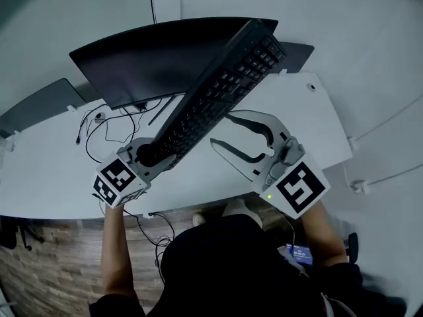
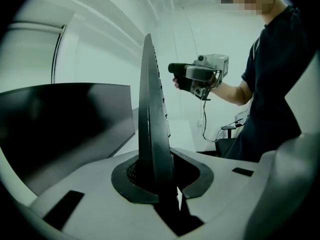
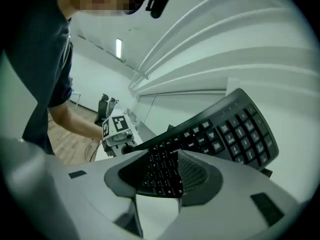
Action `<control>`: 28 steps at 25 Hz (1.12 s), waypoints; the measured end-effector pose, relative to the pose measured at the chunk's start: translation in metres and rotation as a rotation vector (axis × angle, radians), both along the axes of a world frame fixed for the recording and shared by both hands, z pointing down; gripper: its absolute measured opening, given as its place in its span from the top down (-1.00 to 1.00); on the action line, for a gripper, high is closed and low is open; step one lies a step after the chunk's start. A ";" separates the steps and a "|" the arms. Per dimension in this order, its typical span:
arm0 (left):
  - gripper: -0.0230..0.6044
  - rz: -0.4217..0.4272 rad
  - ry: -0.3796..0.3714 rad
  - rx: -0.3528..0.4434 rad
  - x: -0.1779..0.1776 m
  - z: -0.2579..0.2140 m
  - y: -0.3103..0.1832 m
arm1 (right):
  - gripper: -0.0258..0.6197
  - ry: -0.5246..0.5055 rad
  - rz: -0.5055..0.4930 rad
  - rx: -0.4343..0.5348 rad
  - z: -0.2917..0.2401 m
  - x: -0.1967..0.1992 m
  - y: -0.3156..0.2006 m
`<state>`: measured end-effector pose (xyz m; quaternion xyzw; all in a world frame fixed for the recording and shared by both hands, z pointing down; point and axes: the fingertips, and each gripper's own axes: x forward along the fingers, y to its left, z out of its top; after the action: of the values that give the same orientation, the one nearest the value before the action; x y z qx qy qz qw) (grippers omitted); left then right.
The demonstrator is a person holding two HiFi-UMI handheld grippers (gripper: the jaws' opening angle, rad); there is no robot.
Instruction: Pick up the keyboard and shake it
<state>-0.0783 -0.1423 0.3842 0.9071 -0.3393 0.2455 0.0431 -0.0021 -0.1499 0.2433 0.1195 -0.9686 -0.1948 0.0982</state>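
In the head view the keyboard is up off the white counter. It is a long black slab with rows of dark keys, slanting from lower left to upper right across the front of a black monitor. The left hand-held gripper clamps its near end. The right hand-held gripper sits just beside the keyboard's long edge, jaws spread and touching nothing. Thin cables trail on the counter below the monitor.

The left gripper view shows the keyboard edge-on — a thin dark blade rising from between the closed jaws, keys facing right.

In the right gripper view the jaws stand apart with only white counter in the gap. The keyboard's key face lies beyond them — tilted, its legends pale on black.
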 end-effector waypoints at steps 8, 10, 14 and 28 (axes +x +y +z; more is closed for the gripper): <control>0.64 -0.040 -0.265 0.035 -0.021 0.019 -0.008 | 0.30 0.175 0.023 0.209 0.005 -0.016 0.010; 0.65 -0.050 -0.338 0.047 -0.027 0.024 -0.010 | 0.26 0.216 0.016 0.301 0.005 -0.022 0.012; 0.65 -0.047 -0.435 0.065 -0.034 0.029 -0.010 | 0.22 0.345 0.007 0.428 0.023 -0.032 0.013; 0.65 -0.098 -0.591 0.090 -0.050 0.032 -0.010 | 0.21 0.569 0.009 0.614 0.046 -0.040 0.019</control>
<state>-0.1281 -0.1519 0.4166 0.7797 -0.3911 0.4813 -0.0857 -0.0419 -0.1310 0.2897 0.0889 -0.7992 -0.4995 0.3224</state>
